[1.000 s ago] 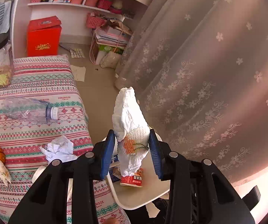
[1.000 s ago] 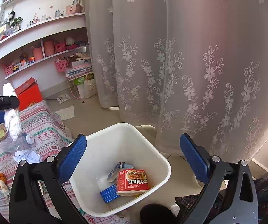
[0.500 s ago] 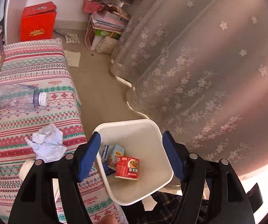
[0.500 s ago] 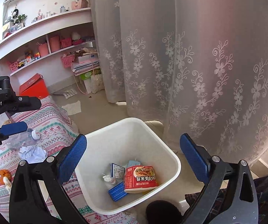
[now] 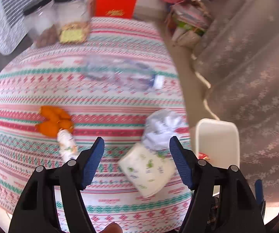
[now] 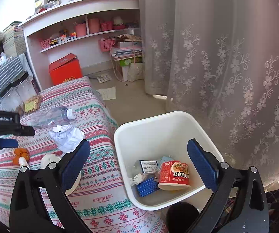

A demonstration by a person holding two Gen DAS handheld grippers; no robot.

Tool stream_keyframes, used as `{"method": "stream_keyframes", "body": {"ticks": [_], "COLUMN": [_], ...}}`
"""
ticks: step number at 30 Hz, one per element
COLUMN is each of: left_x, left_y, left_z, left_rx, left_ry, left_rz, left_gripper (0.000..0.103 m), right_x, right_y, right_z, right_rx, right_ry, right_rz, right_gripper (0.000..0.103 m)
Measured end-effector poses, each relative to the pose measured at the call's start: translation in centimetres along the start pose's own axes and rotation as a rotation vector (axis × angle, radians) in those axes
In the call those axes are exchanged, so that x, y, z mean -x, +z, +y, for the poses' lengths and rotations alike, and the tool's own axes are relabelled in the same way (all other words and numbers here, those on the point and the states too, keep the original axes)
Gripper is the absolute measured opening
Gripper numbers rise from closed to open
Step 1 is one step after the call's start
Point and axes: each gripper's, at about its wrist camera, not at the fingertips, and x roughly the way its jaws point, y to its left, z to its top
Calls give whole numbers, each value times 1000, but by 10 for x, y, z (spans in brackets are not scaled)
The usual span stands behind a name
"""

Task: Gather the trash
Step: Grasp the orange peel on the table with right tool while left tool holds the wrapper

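Trash remains on the patterned bedspread (image 5: 104, 97): a tissue pack (image 5: 147, 170) between the empty, spread fingers of the left gripper (image 5: 137, 163), crumpled paper (image 5: 162, 130) at one o'clock, a crushed bottle (image 5: 120, 73) at twelve. Next, probably, comes lowering onto the pack. The right gripper (image 6: 138, 163) hangs empty and spread over the white bin (image 6: 158, 132), beside lace curtains (image 6: 226, 58).

Crumpled paper (image 6: 66, 137) on table (image 6: 100, 190), bin (image 6: 120, 136) just right, bottle (image 6: 50, 115) behind
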Motion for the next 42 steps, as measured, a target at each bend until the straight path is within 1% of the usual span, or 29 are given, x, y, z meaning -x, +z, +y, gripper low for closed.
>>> {"method": "stream_keyframes", "body": {"ticks": [2, 4, 6, 8, 10, 12, 14, 16, 17, 18, 20, 21, 23, 26, 30, 32, 34, 35, 36, 38, 40, 42], "left_x": [-13, -25, -35, -43, -49, -53, -55, -60, -63, -65, -61, -56, -36, 9, 74, 96, 110, 114, 117, 122, 128, 135], "left_y": [-1, -4, -8, -12, -15, -14, -14, -12, -11, -11, -13, -14, -16, -20, -30, -31, -30, -30, -32, -35, -38, -40], "left_z": [35, 65, 89, 106, 115, 117, 115, 111, 109, 108, 110, 113, 122, 140, 170, 180, 195, 201, 208, 218, 228, 236], "left_rx": [79, 150, 210, 262, 292, 297, 292, 278, 272, 266, 275, 276, 268, 280, 303, 319, 344, 357, 367, 386, 405, 421], "left_ry": [38, 62, 69, 54, 42, 42, 40, 35, 40, 45, 44, 50, 59, 21, -15, -25, -31, -34, -37, -35, -41, -50], "left_rz": [56, 95, 120, 137, 146, 139, 127, 132, 139, 144, 134, 125, 79, -7, -132, -178, -209, -217, -221, -224, -231, -248], "left_gripper": [68, 66, 63, 59, 56, 51, 49, 43, 34, 31, 30, 30, 30, 30, 30, 30, 30, 30, 30, 30, 30, 30], "right_x": [-1, -2, -2, -2, -1, 1, 2, 3, 2, 1, -1, -1, -1, -1, -1, -4, -7, -10, -13, -18, -23, -28], "right_y": [-1, 0, -1, -3, -5, -7, -7, -8, -8, -8, -9, -9, -10, -13, -13, -14, -19, -22, -25, -31, -32, -30], "right_z": [7, 13, 20, 27, 35, 41, 44, 47, 49, 51, 56, 59, 68, 91, 143, 176, 208, 224, 240, 267, 286, 298], "right_rx": [4, 5, 10, 30, 60, 81, 89, 96, 100, 105, 112, 116, 134, 203, 365, 477, 582, 639, 700, 798, 844, 850], "right_ry": [26, 55, 84, 105, 114, 122, 131, 137, 138, 139, 144, 150, 175, 236, 343, 416, 479, 522, 546, 554, 579, 605], "right_rz": [18, 38, 55, 64, 65, 67, 67, 73, 79, 87, 95, 97, 106, 123, 133, 154, 177, 197, 213, 200, 206, 236], "right_gripper": [96, 96, 96, 96, 96, 96, 96, 96, 96, 96, 96, 96, 96, 96, 96, 96, 96, 96, 96, 96, 96, 96]}}
